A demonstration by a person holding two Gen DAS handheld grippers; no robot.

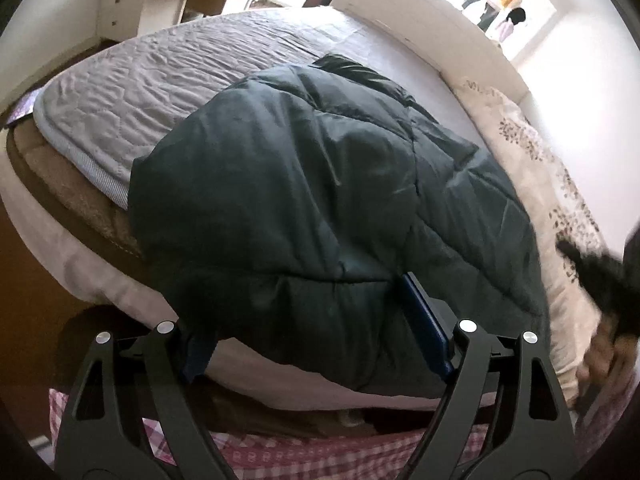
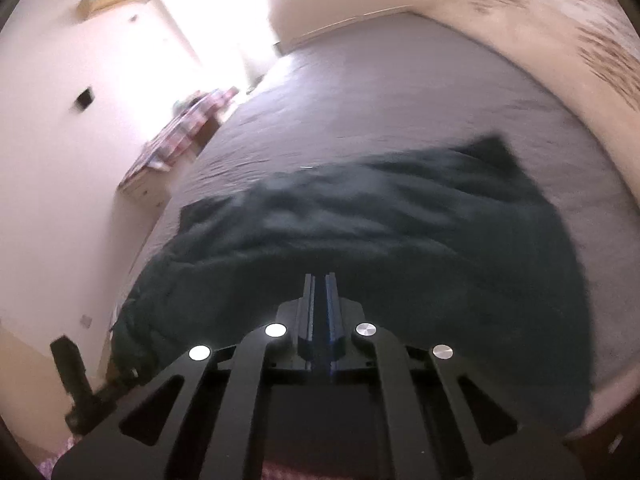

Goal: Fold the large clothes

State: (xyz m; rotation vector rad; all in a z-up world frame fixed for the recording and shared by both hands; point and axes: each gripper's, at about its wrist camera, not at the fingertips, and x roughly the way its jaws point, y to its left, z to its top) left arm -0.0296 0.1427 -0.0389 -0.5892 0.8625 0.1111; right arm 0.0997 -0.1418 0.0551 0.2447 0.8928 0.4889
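**Dark jacket on bed; left fingers wide, right fingers together**

Left wrist view: the left gripper (image 1: 316, 320) has its two blue fingers (image 1: 426, 332) spread wide apart. The dark green padded jacket (image 1: 320, 184) bulges up between them and fills the gap. The right-hand finger lies against the jacket's near hem, edge-on to the fabric. The left-hand finger is mostly hidden under the hem, only its lower part showing. Whether either pad presses into the cloth cannot be told; nothing is clamped.

The jacket lies on the near part of the bed (image 1: 80, 264), spread over a grey quilted cover (image 1: 152, 92), its near edge hanging just past the mattress side. A cream floral duvet (image 1: 532, 152) runs along the right side of the bed, and the pale headboard (image 1: 420, 12) stands at the far end. A checked pink cloth (image 1: 300, 452) shows below the near edge. At far left, a small white cabinet (image 1: 120, 4) with a checked cover on top. At the right edge, a blurred dark shape and part of a hand (image 1: 600, 356).

Right wrist view (motion-blurred): the right gripper (image 2: 319, 280) has its fingers (image 2: 331, 304) drawn together, with only a thin dark slit between them. The tips sit over the near hem of the jacket (image 2: 360, 220). Whether fabric is pinched in the slit cannot be told. The jacket spreads left to right across the grey cover (image 2: 380, 100), one corner pointing toward the far right. A dark blurred object shows at the lower left, near the jacket's left end.
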